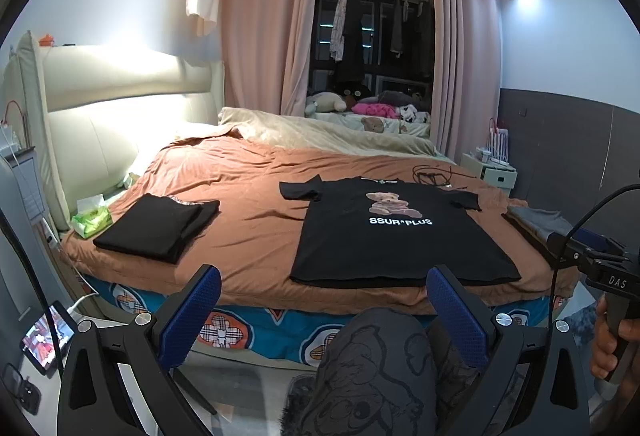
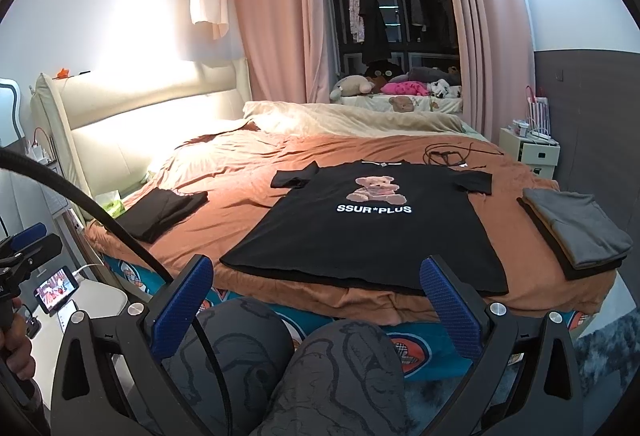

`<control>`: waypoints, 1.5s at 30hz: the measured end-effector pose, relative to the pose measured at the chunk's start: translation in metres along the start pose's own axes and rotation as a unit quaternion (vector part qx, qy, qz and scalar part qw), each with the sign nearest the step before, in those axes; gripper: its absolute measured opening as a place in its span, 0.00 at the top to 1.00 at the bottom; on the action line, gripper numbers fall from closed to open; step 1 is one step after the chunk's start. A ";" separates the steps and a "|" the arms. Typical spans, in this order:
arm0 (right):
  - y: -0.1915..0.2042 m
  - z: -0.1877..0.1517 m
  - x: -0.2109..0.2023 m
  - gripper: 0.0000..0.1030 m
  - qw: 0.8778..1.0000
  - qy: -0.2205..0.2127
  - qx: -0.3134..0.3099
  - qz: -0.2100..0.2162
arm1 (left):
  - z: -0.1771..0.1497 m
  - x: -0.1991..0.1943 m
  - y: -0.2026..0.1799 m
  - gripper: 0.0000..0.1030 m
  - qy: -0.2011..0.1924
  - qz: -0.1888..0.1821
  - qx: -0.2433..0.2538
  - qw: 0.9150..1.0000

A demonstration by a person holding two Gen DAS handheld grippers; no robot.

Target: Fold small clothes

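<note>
A black T-shirt (image 2: 372,224) lay flat on the bed (image 2: 248,171), its chest printed with a teddy bear above the white words "SSUR*PLUS". "DAS" showed on the right claw's body at 3 o'clock in the left view. The left claw (image 1: 324,312) and right claw (image 2: 316,300) both gaped wide, holding nothing, short of the hem.

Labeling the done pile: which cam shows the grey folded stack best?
Right wrist: the whole grey stack lies in clear view on the bed's right edge, layers visible. Left wrist shows only a sliver, partly hidden behind the right gripper.
</note>
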State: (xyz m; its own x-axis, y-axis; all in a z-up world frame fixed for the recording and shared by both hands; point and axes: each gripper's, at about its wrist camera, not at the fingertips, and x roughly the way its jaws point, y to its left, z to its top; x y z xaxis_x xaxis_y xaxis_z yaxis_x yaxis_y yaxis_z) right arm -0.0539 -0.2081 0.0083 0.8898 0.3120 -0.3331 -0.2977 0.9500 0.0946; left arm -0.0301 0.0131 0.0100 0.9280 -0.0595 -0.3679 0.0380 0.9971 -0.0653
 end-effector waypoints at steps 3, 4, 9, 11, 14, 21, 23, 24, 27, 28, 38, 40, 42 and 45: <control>-0.001 0.000 0.001 0.00 1.000 0.000 0.002 0.000 | 0.000 0.000 -0.002 0.00 0.001 0.001 -0.001 1.000; -0.001 0.000 0.001 0.00 1.000 0.001 0.002 0.000 | 0.000 -0.001 -0.002 0.00 0.001 0.000 -0.002 1.000; -0.003 0.001 0.002 0.00 1.000 0.002 0.003 0.001 | 0.001 0.000 0.000 0.00 0.003 -0.001 -0.005 1.000; -0.003 0.001 0.002 0.00 1.000 0.003 0.003 0.000 | 0.002 0.001 0.000 0.00 0.004 0.000 -0.005 1.000; -0.004 0.002 0.004 0.00 1.000 0.004 0.006 0.002 | 0.002 0.002 0.000 0.00 0.004 0.000 -0.005 1.000; -0.006 0.006 0.010 0.00 1.000 0.007 0.008 0.002 | 0.000 0.002 -0.001 0.00 0.004 0.001 -0.006 1.000; -0.008 0.004 0.011 0.00 1.000 0.008 0.010 0.002 | 0.002 0.005 0.001 0.00 0.006 0.001 -0.008 1.000; -0.009 0.005 0.012 0.00 1.000 0.008 0.010 0.002 | 0.003 0.006 0.001 0.00 0.007 0.001 -0.009 1.000; -0.009 0.009 0.018 0.00 1.000 0.010 0.012 0.002 | 0.008 0.014 0.003 0.00 0.008 -0.001 -0.013 1.000; -0.009 0.010 0.020 0.00 1.000 0.010 0.013 0.003 | 0.009 0.017 0.004 0.00 0.008 -0.001 -0.014 1.000; -0.020 0.023 0.052 0.00 1.000 0.018 0.022 0.004 | 0.024 0.056 0.016 0.00 0.020 0.002 -0.023 1.000; -0.022 0.025 0.061 0.00 1.000 0.020 0.024 0.004 | 0.026 0.064 0.018 0.00 0.022 0.001 -0.023 1.000; -0.024 0.028 0.069 0.00 0.999 0.022 0.026 0.001 | 0.029 0.074 0.020 0.00 0.023 0.000 -0.023 0.999; -0.028 0.035 0.082 0.00 0.999 0.029 0.033 0.003 | 0.035 0.090 0.024 0.00 0.022 -0.002 -0.026 0.999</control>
State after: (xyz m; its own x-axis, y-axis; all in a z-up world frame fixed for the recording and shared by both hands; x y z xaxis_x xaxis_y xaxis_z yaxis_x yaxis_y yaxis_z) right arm 0.0396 -0.2090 0.0112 0.8663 0.3177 -0.3854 -0.2771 0.9477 0.1583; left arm 0.0670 0.0336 0.0081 0.9110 -0.0665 -0.4071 0.0209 0.9931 -0.1154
